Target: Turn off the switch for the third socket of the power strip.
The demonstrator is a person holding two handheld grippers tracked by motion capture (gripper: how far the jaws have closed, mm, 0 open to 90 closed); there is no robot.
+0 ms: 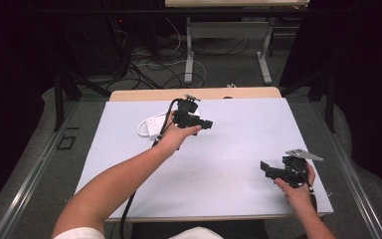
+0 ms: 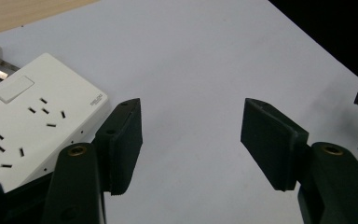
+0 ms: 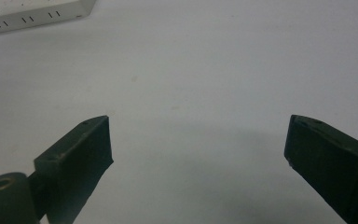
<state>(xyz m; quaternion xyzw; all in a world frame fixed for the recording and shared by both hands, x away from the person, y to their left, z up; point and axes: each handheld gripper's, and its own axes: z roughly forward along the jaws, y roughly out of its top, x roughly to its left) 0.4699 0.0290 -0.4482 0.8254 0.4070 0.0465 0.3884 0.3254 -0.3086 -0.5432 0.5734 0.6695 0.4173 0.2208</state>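
A white power strip (image 1: 153, 124) lies on the pale mat, left of the table's middle. In the high view my left gripper (image 1: 207, 123) hovers just right of the strip and points right. Its own view has the jaws of that left gripper (image 2: 191, 126) open with only bare mat between them, and the power strip (image 2: 32, 121) beside the left jaw, with a plug in it at the far left edge. My right gripper (image 1: 264, 168) is near the front right corner, pointing left. Those jaws (image 3: 198, 144) stand wide open over bare mat, with the strip (image 3: 32, 14) far off.
The pale mat (image 1: 238, 144) covers most of the wooden table (image 1: 144, 94). The strip's white cord (image 1: 143, 130) loops at its left. A black cable (image 1: 127, 209) trails from the left gripper over the front edge. Beyond the table are another desk's legs (image 1: 189, 55) and floor cables.
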